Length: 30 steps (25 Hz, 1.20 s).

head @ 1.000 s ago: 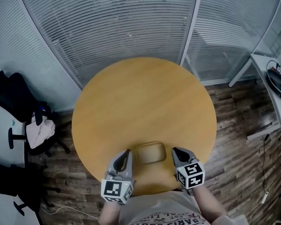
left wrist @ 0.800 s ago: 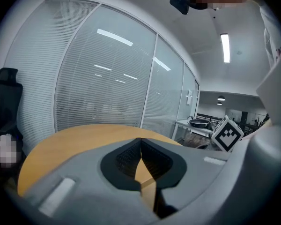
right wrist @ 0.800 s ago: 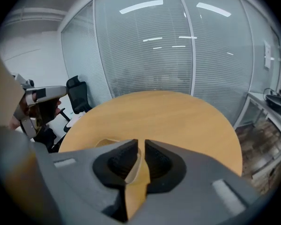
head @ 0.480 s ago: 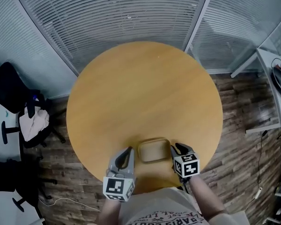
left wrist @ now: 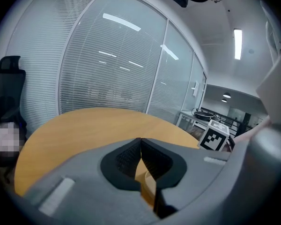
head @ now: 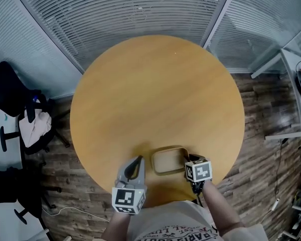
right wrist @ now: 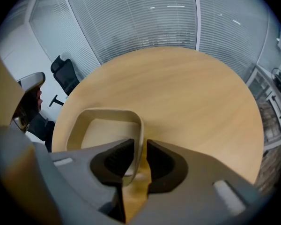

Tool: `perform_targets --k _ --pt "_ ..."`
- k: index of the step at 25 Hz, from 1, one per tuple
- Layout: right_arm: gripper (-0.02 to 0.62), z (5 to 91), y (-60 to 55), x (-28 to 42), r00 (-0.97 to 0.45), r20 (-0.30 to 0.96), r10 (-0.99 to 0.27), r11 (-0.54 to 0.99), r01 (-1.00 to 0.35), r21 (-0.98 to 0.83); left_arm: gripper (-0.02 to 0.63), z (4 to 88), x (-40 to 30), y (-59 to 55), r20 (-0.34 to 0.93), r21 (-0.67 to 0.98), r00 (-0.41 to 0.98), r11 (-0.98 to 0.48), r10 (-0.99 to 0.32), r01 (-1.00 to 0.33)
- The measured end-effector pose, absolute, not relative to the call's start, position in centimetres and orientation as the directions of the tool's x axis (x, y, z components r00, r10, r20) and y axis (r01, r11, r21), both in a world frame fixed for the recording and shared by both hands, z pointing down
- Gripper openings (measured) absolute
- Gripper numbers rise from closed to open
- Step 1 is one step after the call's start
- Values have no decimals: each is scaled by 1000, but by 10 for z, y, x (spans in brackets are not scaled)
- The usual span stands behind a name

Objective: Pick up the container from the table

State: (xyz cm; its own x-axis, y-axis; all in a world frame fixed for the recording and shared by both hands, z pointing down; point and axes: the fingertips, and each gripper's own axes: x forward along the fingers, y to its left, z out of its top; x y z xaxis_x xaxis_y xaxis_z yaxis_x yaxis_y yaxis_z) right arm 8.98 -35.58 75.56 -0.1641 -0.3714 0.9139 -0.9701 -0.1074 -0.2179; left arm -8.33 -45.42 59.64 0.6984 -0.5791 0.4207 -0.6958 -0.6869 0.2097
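Container (head: 166, 160) on round table (head: 155, 94); right gripper (head: 187, 158) jaws pinch container's right wall; left gripper (head: 138, 159) jaws together, beside container's left wall.

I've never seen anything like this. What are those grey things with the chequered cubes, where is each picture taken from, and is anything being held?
There is no robot here. A person holds a hand-held gripper in each hand: a two-jaw clamp bearing a marker cube. One picture comes from a camera on the person's head, looking down. The other two come from cameras riding on each gripper, looking along its jaws. On the round wooden table lies one thing, an empty beige container, near the person's edge. The right hand-held gripper has its jaws closed on the container's right wall. The left hand-held gripper is shut on nothing, beside the container.
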Motion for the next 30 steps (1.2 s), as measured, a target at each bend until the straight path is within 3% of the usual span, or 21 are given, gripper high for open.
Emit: perform_targets --k 6,15,24,30 --pt "55 765 -354 88 -155 931 -332 -122 -971 -205 8 599 -87 -459 427 202 695 -688 -578 -697" --pt "17 761 -352 84 -137 907 -399 -182 -957 -225 8 594 -95 -451 426 191 700 -699 -573 -689" --pt "6 710 -357 91 -105 831 -546 -173 -957 -235 8 575 -102 -435 398 170 703 -705 -590 -688" --pt "6 638 -369 95 -28 710 -703 -126 -979 -163 8 542 -105 -428 327 136 713 -716 -620 -685"
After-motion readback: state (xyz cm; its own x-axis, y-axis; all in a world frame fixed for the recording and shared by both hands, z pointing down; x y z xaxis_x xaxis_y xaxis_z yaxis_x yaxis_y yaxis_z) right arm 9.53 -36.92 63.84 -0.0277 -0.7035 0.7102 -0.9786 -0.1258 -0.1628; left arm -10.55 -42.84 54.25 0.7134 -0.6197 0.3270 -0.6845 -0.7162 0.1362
